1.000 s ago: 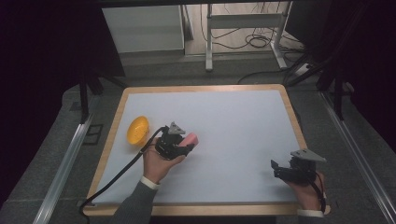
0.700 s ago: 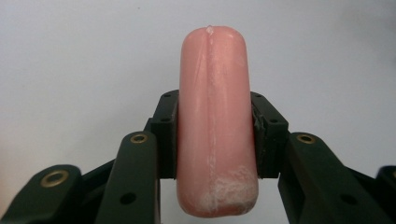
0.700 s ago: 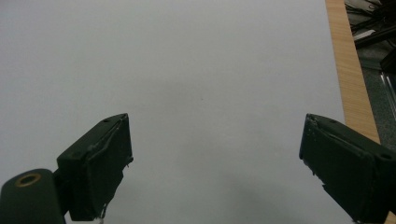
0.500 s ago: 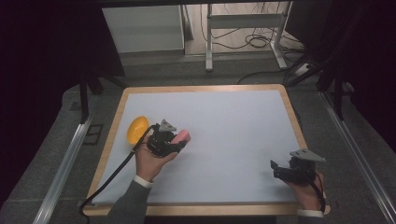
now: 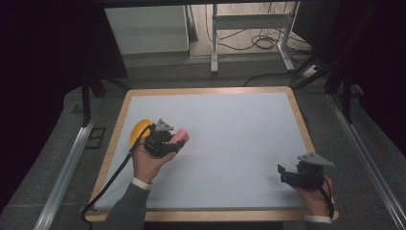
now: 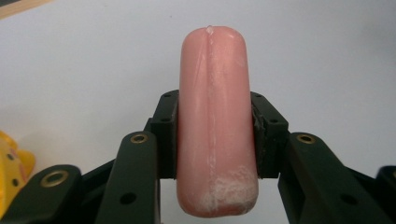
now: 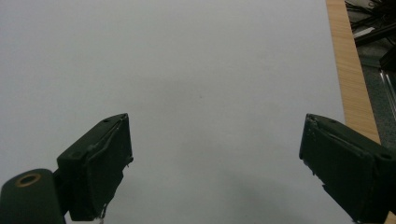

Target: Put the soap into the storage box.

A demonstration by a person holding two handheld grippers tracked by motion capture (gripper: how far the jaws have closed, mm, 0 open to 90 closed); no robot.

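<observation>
A pink sausage-shaped toy (image 6: 215, 126) stands upright between the black jaws of my left gripper (image 6: 214, 135), which is shut on it. From above, that sausage (image 5: 178, 136) pokes out to the right of the left gripper (image 5: 173, 142) at the left side of the white mat. Just behind the hand lies a yellow object (image 5: 139, 130), whose edge (image 6: 11, 163) also shows at the lower left of the left gripper view. My right gripper (image 5: 283, 173) rests at the front right of the mat, and its jaws (image 7: 215, 163) stand wide apart over bare mat.
The white mat (image 5: 230, 129) lies in a wooden-rimmed table top (image 5: 304, 124). A black cable (image 5: 112, 177) trails from the left gripper over the front left edge. Metal rails (image 5: 67, 167) run along both sides of the table.
The left hand has carried the sausage leftward, closer to the yellow object. The right hand has stayed where it was.
</observation>
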